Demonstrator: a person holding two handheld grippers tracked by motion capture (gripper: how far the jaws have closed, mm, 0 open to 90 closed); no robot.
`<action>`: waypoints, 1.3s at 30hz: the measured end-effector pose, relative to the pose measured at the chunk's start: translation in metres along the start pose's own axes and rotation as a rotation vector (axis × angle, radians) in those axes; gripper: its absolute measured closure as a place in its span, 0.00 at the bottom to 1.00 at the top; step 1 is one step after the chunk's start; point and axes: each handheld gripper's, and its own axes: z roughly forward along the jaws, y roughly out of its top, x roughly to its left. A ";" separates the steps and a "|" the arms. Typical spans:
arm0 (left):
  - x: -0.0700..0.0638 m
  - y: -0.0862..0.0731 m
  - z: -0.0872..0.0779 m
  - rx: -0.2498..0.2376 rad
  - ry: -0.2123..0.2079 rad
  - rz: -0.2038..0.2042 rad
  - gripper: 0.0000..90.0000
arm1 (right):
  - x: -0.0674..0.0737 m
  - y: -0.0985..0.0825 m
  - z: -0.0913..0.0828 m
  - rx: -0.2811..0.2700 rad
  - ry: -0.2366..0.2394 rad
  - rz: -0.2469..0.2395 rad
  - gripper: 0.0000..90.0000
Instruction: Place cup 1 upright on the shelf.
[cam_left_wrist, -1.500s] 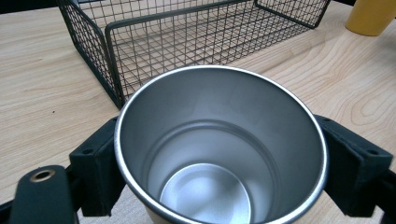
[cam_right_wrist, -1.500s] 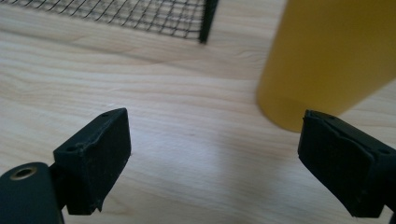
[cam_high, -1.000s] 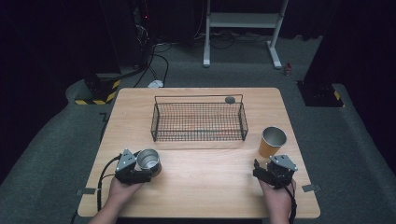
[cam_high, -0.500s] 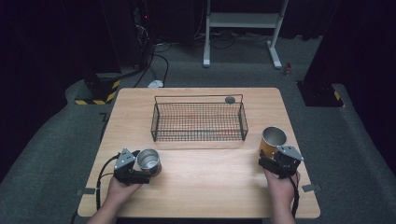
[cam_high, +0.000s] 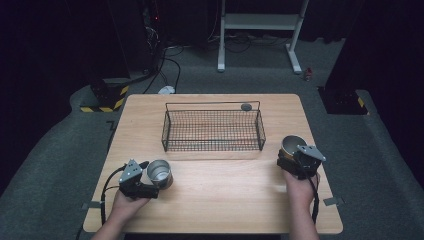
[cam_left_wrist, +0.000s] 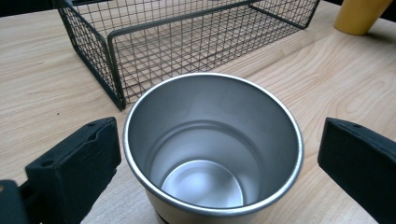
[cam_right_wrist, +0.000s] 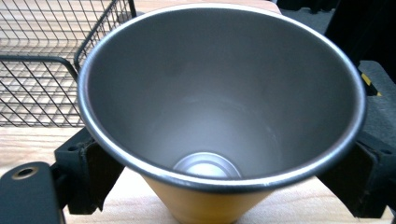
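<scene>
Straddling the steel cup (cam_left_wrist: 212, 149), the left gripper (cam_high: 145, 181) is standing wide, jaws just opened, pads clear; the right gripper (cam_high: 292, 159) is clamping the yellow cup (cam_right_wrist: 219, 116), seemingly bound for the wire basket (cam_high: 213, 131) just ahead.

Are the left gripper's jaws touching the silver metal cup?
Apart. The left gripper view shows the left gripper with bare table either side of the silver metal cup.

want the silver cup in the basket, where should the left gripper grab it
Grip the silver cup across its round side wall just below the rim, coming level from the table's near edge. It stands upright, mouth up, between the open left gripper jaws, so they only need closing.
</scene>
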 end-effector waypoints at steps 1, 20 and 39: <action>0.000 0.000 0.000 -0.001 0.004 0.004 0.00 | 0.000 0.000 0.000 -0.006 0.007 -0.002 0.11; 0.006 0.002 -0.005 -0.011 0.000 -0.008 0.01 | 0.033 0.029 -0.028 -0.108 0.096 -0.065 0.17; 0.011 -0.002 -0.003 0.002 -0.023 -0.028 0.01 | 0.068 0.063 -0.039 -0.165 0.161 -0.095 0.17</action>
